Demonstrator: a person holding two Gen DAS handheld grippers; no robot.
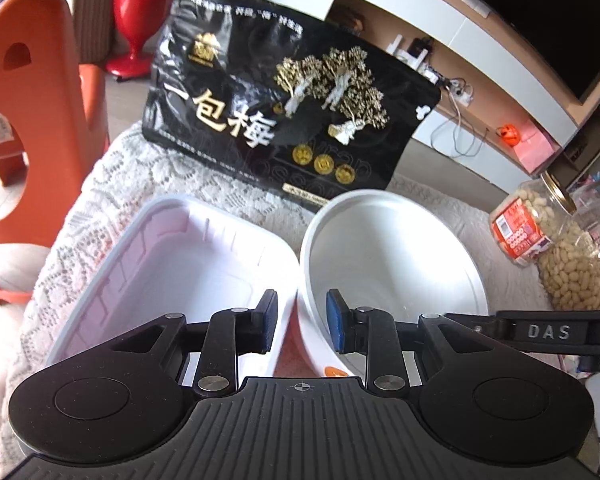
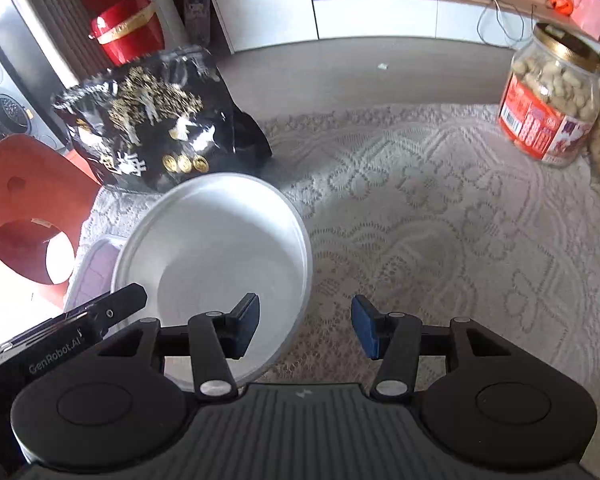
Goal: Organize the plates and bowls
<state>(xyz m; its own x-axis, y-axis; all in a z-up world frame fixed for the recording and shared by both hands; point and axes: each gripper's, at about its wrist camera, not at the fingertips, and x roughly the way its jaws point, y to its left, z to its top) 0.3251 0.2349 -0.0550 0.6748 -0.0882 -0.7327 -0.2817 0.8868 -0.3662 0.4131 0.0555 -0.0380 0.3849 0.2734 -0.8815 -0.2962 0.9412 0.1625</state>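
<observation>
A round white bowl (image 1: 392, 252) stands on the lace cloth beside a white rectangular tray (image 1: 172, 264); they touch at the rims. My left gripper (image 1: 302, 320) is open, its jaws straddling the bowl's left rim, one inside the bowl and one over the tray side. In the right wrist view the bowl (image 2: 216, 248) sits at the left, with the tray (image 2: 94, 268) partly hidden behind it. My right gripper (image 2: 304, 326) is open, straddling the bowl's right rim, its left jaw over the bowl and its right jaw over the cloth.
A black snack bag (image 1: 276, 112) stands behind the bowl and tray. A peanut jar (image 2: 548, 100) stands at the far right on the lace cloth (image 2: 420, 208). An orange plastic chair (image 1: 32, 120) is at the table's left edge.
</observation>
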